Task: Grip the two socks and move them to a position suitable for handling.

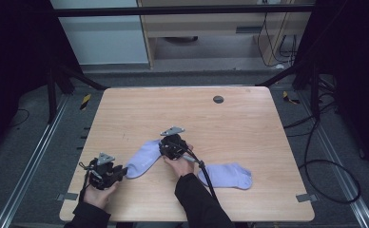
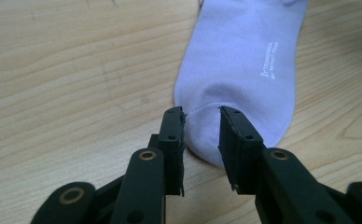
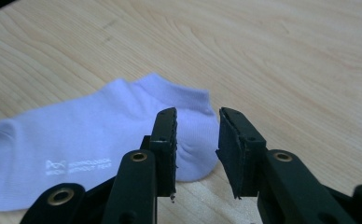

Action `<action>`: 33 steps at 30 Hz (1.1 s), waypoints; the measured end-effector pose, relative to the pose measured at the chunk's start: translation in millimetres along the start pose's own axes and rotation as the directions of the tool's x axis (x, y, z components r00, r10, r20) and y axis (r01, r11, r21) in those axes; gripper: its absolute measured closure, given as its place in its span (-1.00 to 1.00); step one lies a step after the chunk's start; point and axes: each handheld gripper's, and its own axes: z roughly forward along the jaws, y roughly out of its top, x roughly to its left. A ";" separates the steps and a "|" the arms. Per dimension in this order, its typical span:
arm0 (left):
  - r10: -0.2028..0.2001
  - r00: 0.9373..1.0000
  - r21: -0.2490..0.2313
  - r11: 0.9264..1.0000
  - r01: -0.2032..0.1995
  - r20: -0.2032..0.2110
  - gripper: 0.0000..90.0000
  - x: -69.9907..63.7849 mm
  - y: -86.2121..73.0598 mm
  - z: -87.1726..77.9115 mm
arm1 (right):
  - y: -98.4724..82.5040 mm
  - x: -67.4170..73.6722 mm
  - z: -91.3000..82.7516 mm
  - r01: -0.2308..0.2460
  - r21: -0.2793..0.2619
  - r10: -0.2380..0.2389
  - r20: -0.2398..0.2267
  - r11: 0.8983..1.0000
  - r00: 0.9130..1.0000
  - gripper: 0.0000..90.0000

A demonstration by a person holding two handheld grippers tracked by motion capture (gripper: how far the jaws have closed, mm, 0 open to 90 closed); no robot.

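A lavender ankle sock (image 1: 143, 158) lies flat on the wooden counter (image 1: 239, 128), near its front edge. The left gripper (image 2: 201, 122) sits at its toe, fingers (image 2: 173, 135) apart, gripping nothing. The right gripper (image 3: 197, 125) stands over its cuff end, fingers likewise parted. A second lavender sock (image 1: 228, 175) lies to the right.

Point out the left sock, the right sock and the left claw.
left sock (image 1: 143, 159): high view, middle of its foot part.
right sock (image 1: 228, 175): high view, middle of its body.
left claw (image 2: 202, 135): left gripper view, gap between its two open jaws, over the sock's toe.
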 end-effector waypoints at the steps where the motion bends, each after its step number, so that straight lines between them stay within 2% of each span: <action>1: 0.000 1.000 0.006 1.000 0.000 0.001 0.57 -0.2 0.0 1.1 | -1.4 -0.5 3.4 -0.003 0.008 0.003 0.003 1.000 1.000 0.50; 5: -0.002 1.000 0.036 0.999 0.002 0.006 0.63 -0.9 -0.3 5.9 | -6.8 -1.7 13.9 -0.001 0.038 0.001 0.005 0.999 1.000 0.52; 10: -0.014 1.000 0.045 0.999 0.013 0.010 0.73 -0.6 -0.5 8.4 | -10.3 -3.6 21.5 -0.014 0.066 0.013 0.012 0.998 1.000 0.60; 14: -0.003 1.000 0.057 0.998 0.002 0.018 0.90 -1.2 1.3 9.4 | -11.0 -4.2 21.8 -0.033 0.078 0.034 -0.005 0.996 0.999 0.89; 18: -0.001 1.000 0.055 0.998 0.000 0.020 0.93 -0.7 3.2 10.1 | -9.5 -1.4 20.2 -0.031 0.091 0.032 -0.005 0.995 0.999 0.95; 22: -0.015 1.000 0.025 1.000 0.015 0.016 0.94 3.9 6.8 5.2 | -9.1 -1.0 9.1 -0.042 0.051 0.044 -0.034 0.998 0.998 0.95; 27: -0.019 1.000 0.005 1.000 0.019 -0.019 0.94 14.1 13.4 3.0 | -13.6 5.4 -11.8 -0.042 0.008 0.042 -0.060 0.999 0.997 0.94; 33: 0.003 0.999 0.013 1.000 -0.002 -0.054 0.94 17.5 20.6 10.9 | -31.4 15.9 -26.7 -0.053 0.021 0.054 -0.066 0.998 0.996 0.93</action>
